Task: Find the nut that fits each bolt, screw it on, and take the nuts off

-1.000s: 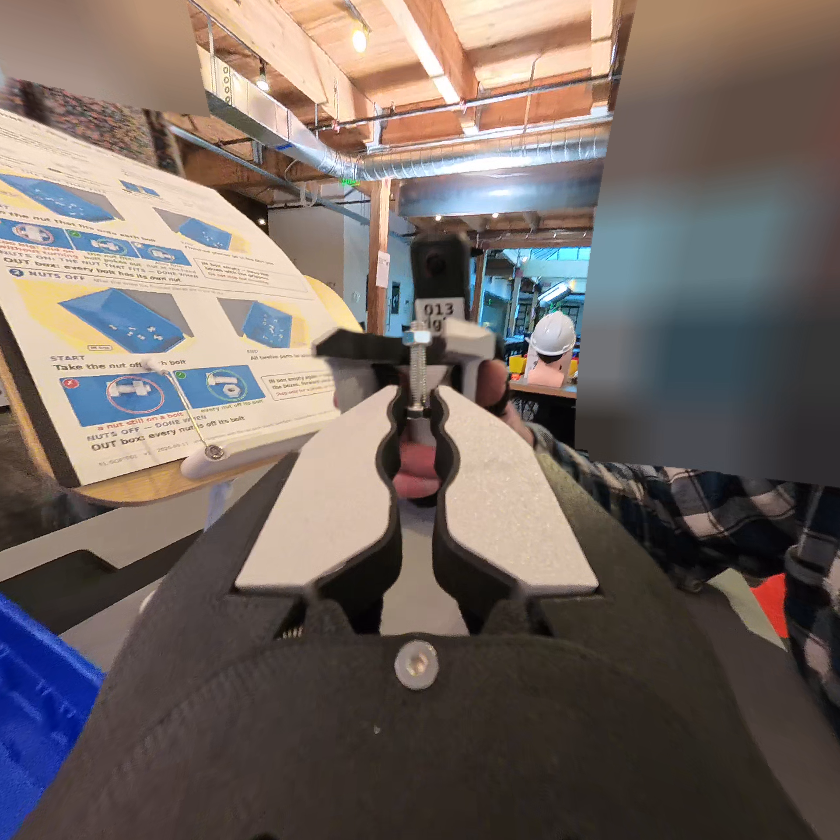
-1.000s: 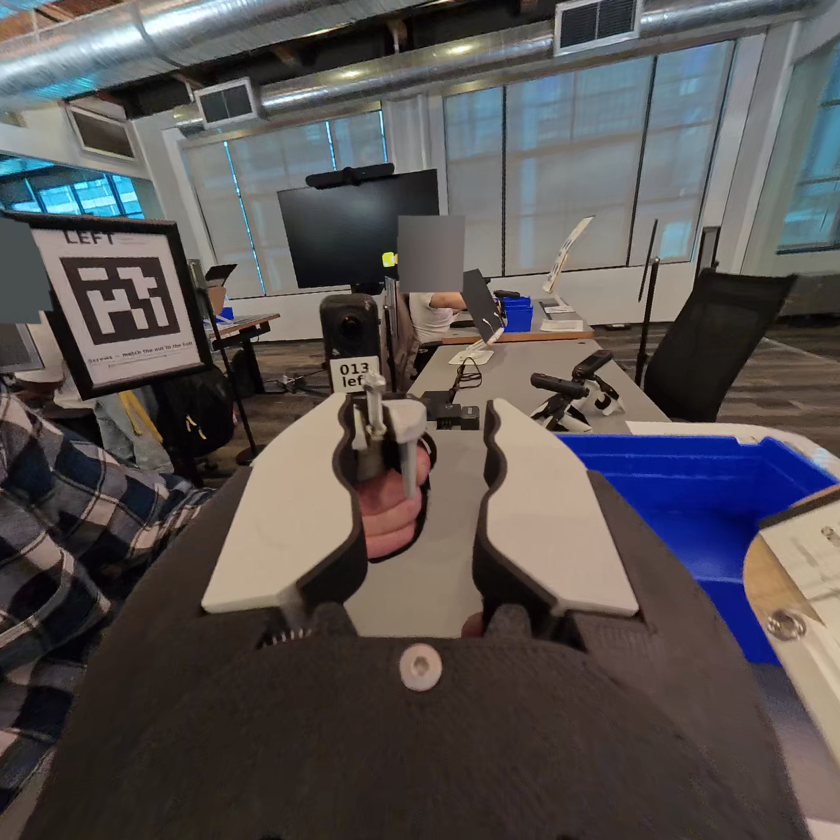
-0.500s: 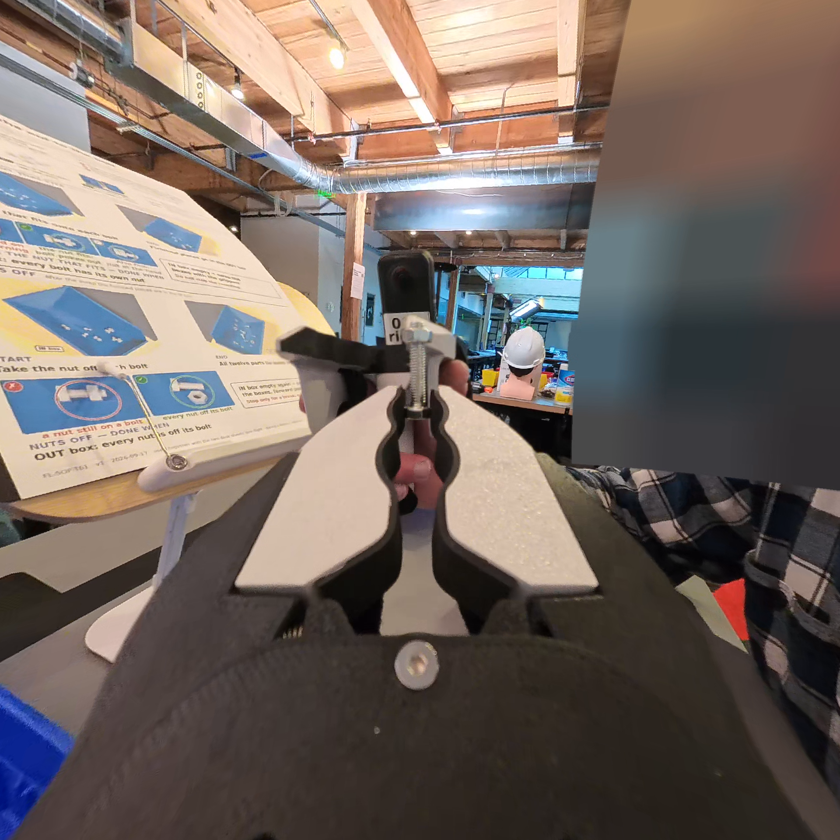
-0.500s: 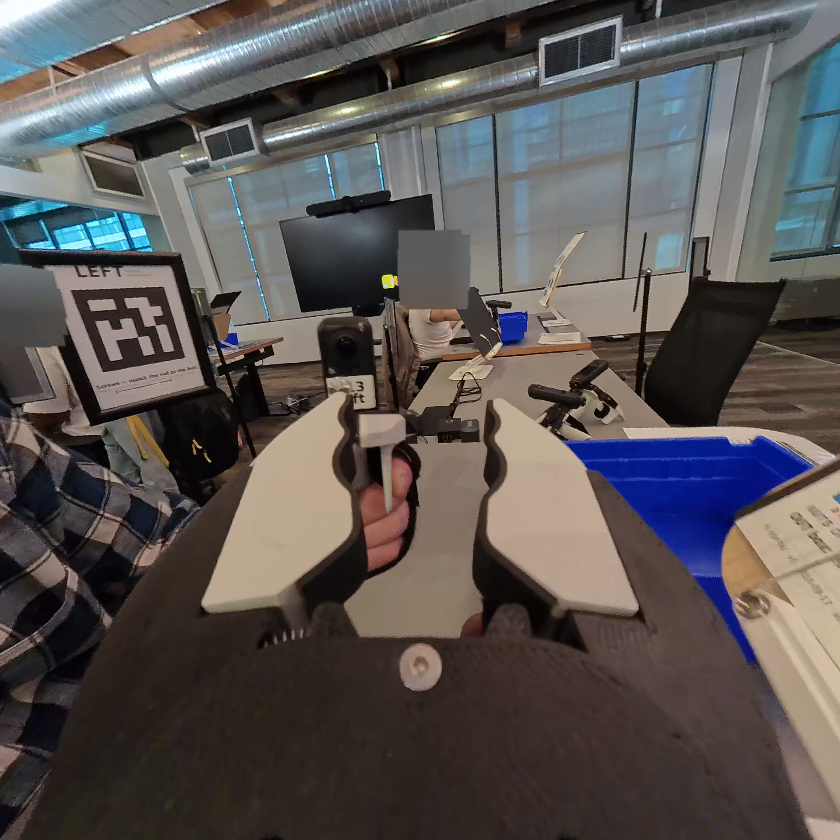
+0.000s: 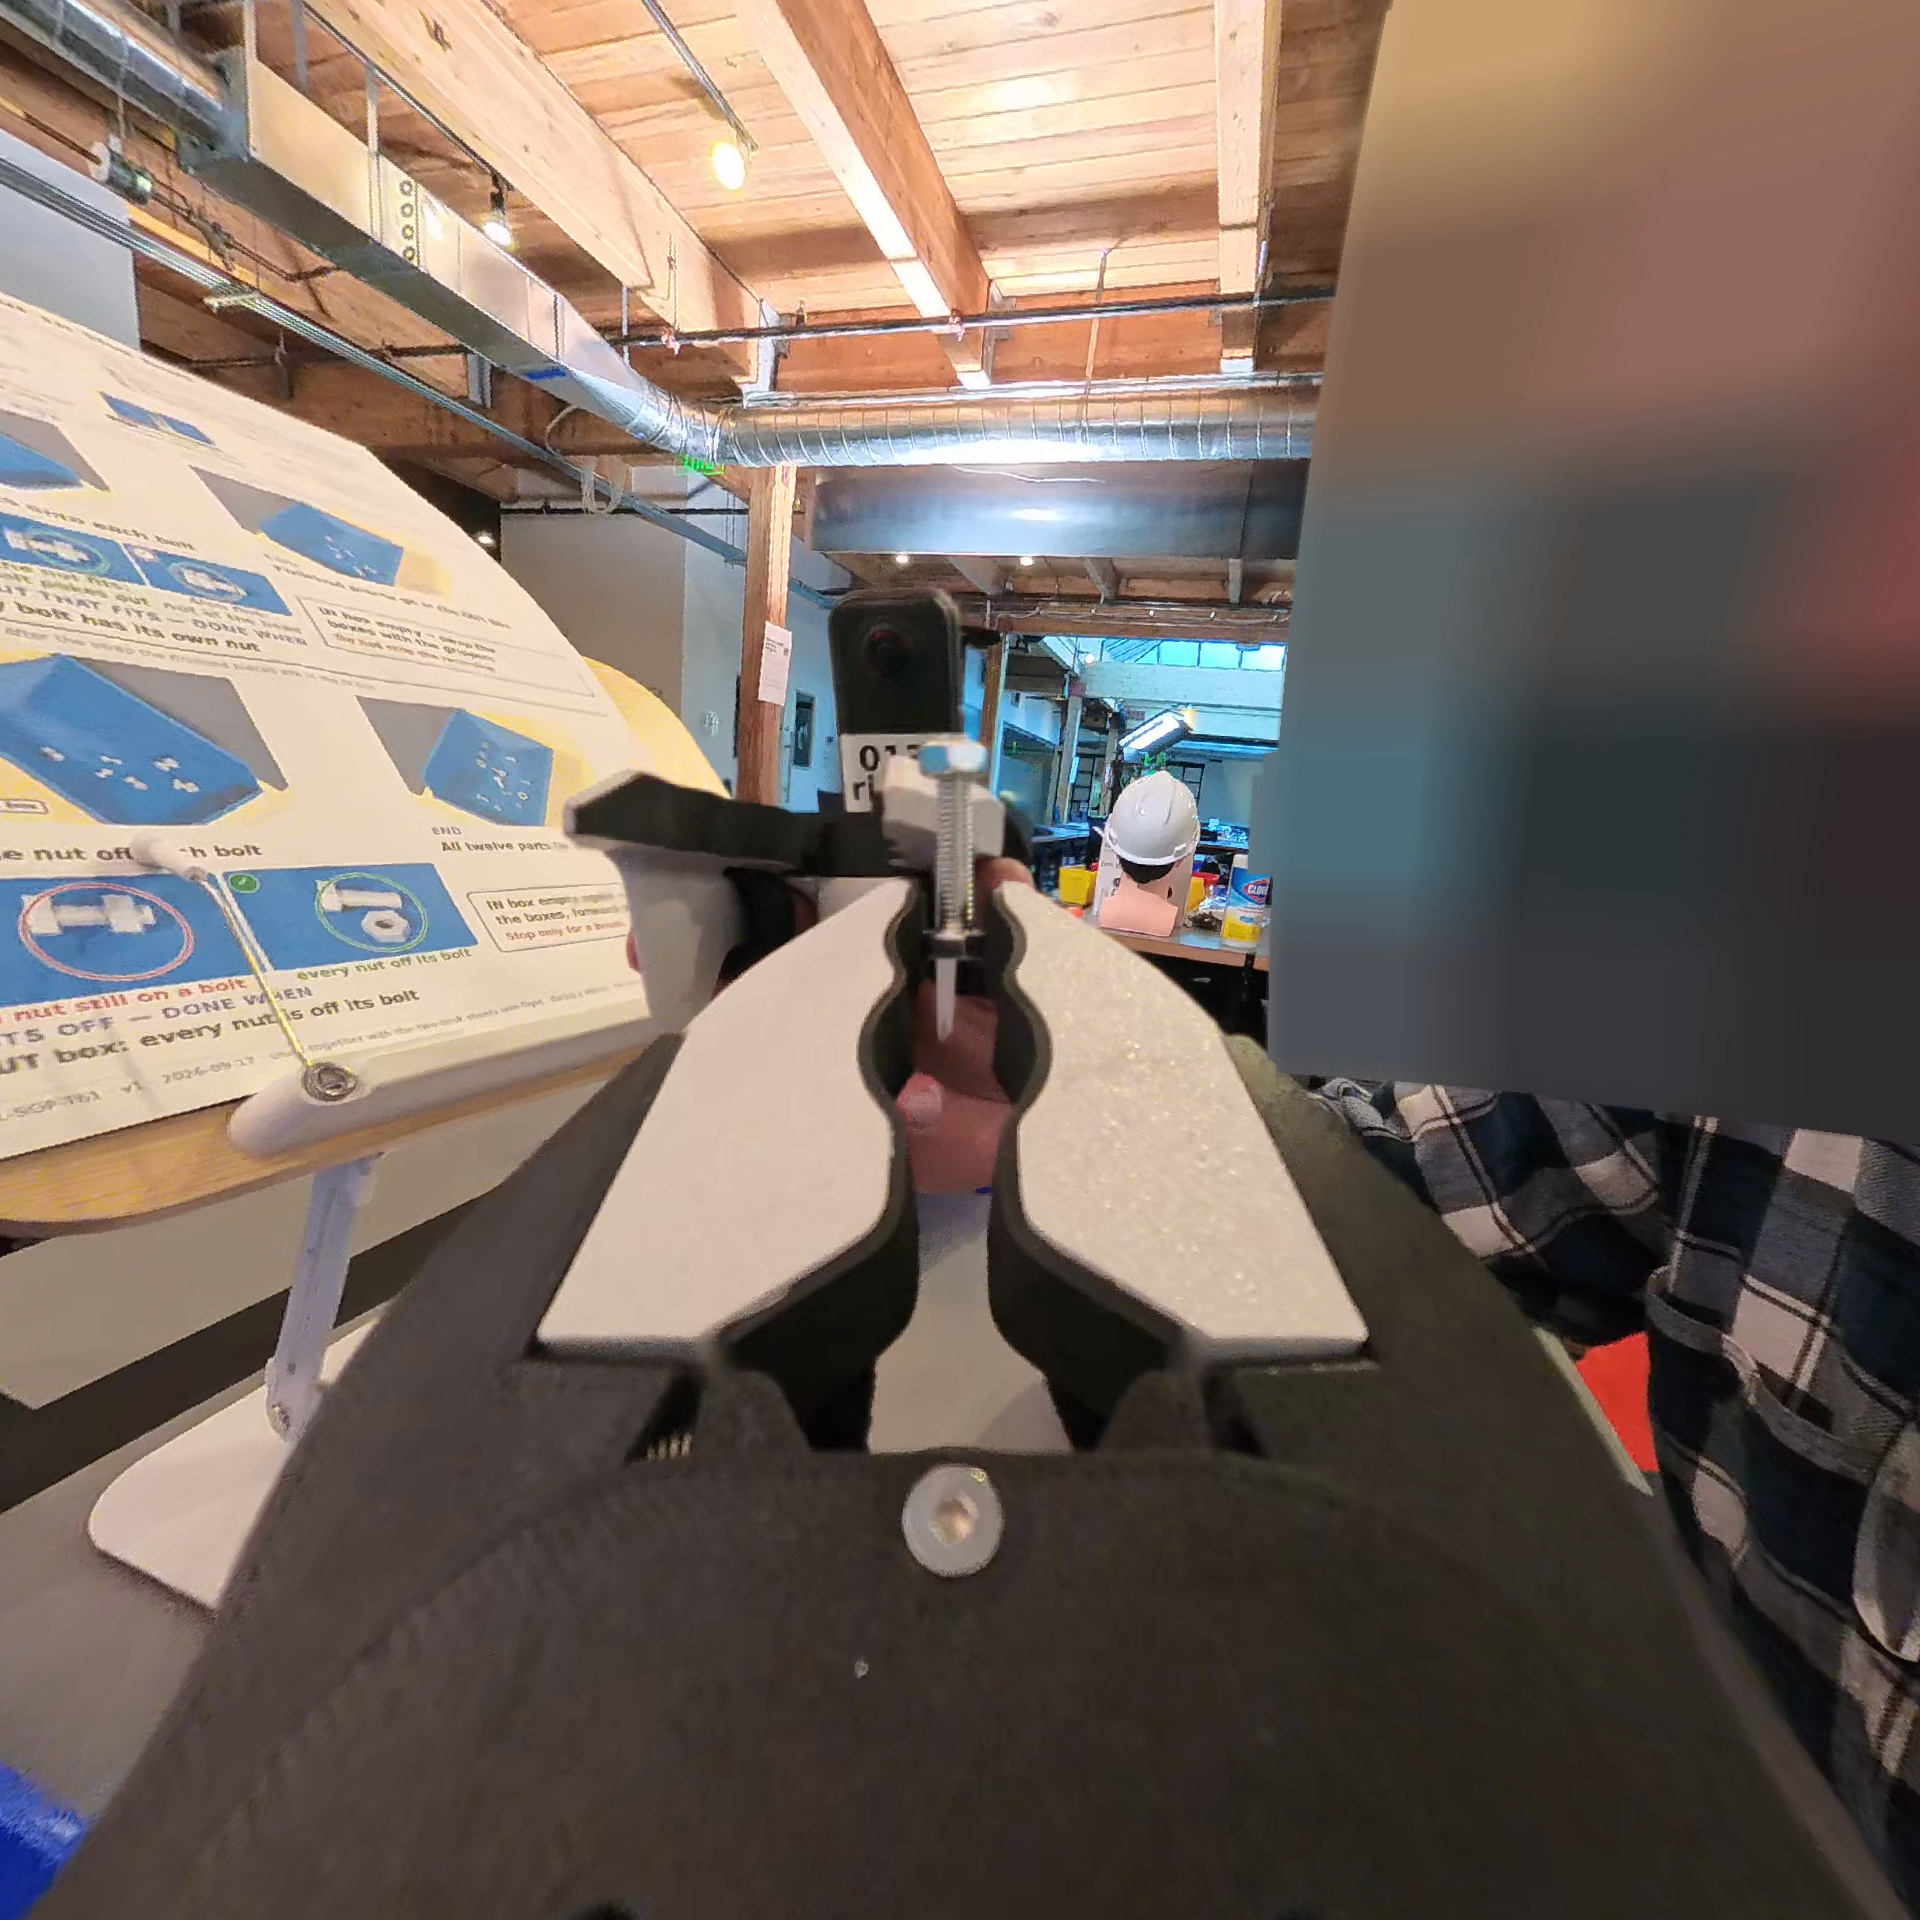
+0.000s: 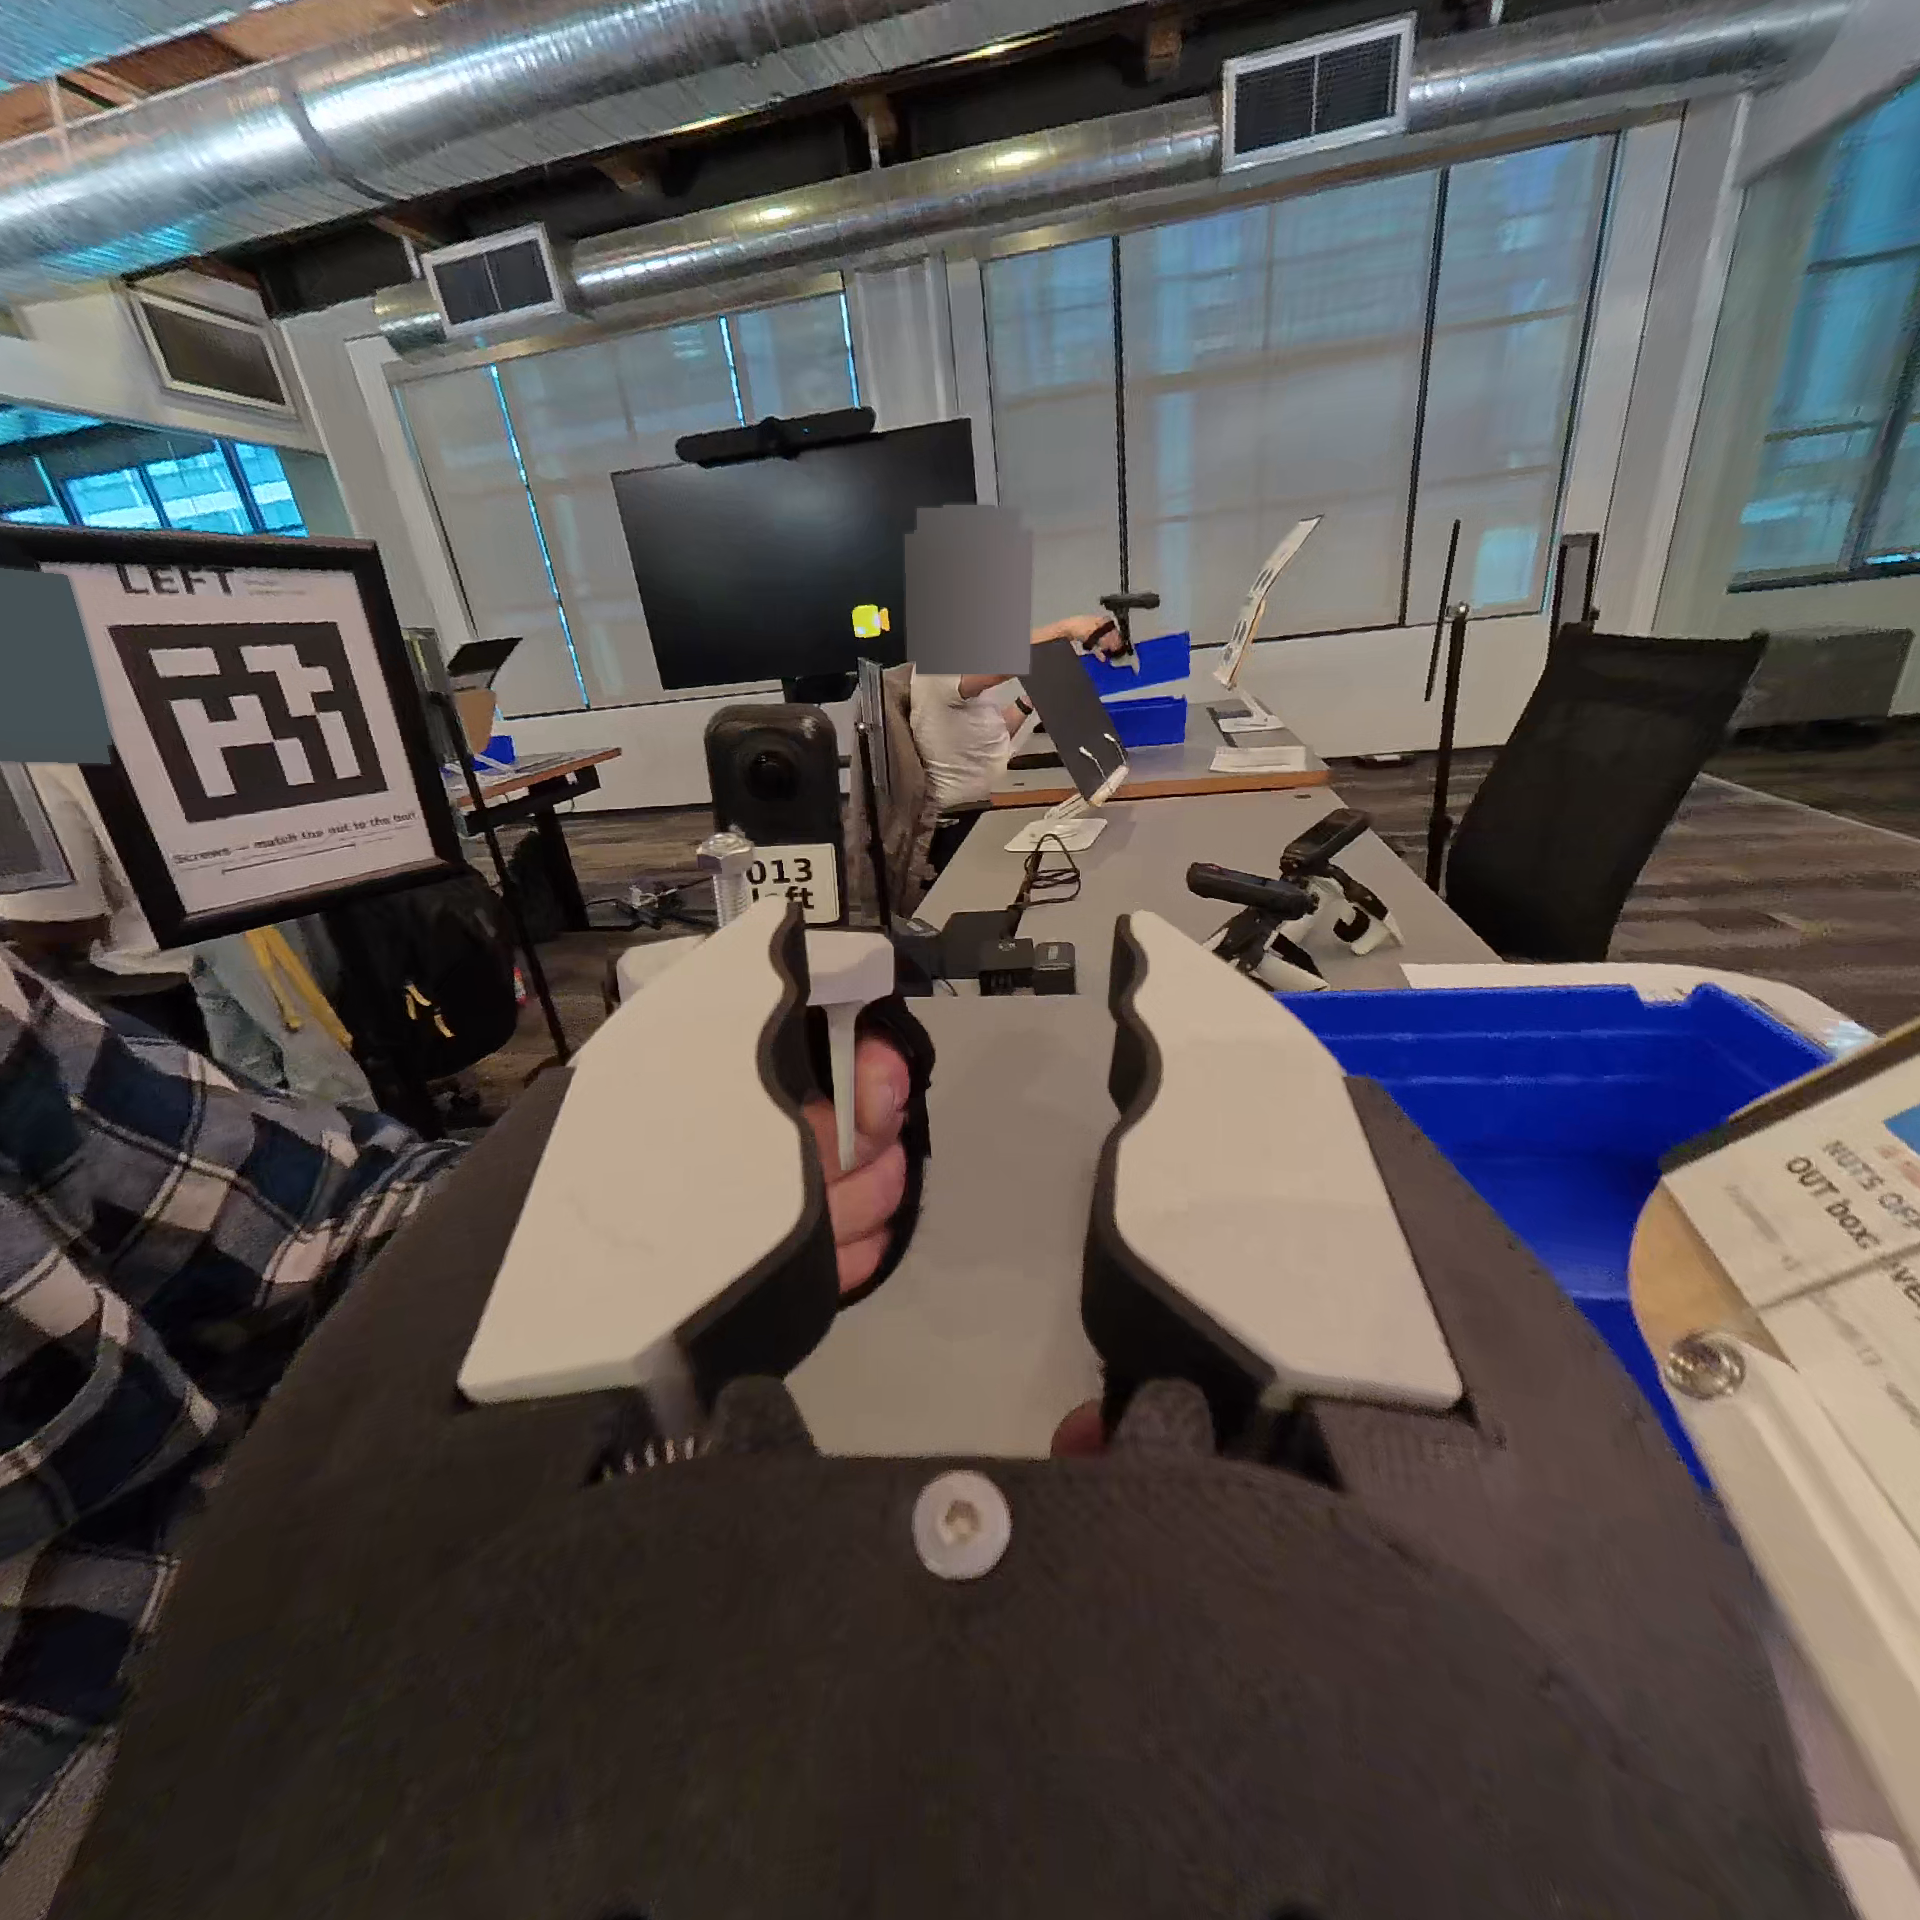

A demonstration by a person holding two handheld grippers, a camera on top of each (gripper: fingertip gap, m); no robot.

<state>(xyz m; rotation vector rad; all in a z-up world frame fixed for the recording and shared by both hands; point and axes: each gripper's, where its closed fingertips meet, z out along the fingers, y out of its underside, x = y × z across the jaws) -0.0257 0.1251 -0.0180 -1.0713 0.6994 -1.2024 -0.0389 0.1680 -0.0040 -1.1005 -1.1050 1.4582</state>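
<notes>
In the left wrist view my left gripper (image 5: 954, 904) is shut on a silver bolt (image 5: 956, 842). The bolt stands upright, hex head on top, its lower end between the pads. A small dark nut-like piece (image 5: 948, 944) sits on the shaft at pad level. My right gripper (image 6: 954, 925) is open and empty. It also shows beyond the bolt in the left wrist view (image 5: 790, 831), facing it with its fingers spread. In the right wrist view the bolt head (image 6: 724, 852) pokes up behind my right gripper's left finger (image 6: 675, 1091), outside the jaws.
An instruction board (image 5: 260, 779) on a white stand is at the left of the left view. A blue bin (image 6: 1507, 1091) stands at the right on the grey table (image 6: 997, 1143). A person's plaid sleeve (image 5: 1714, 1299) is close. A framed sign (image 6: 249, 717) stands to the left.
The bolt stays gripped in my left gripper. In the right view it has shifted left, from inside the open jaws to behind the left finger. The right gripper stays open.
</notes>
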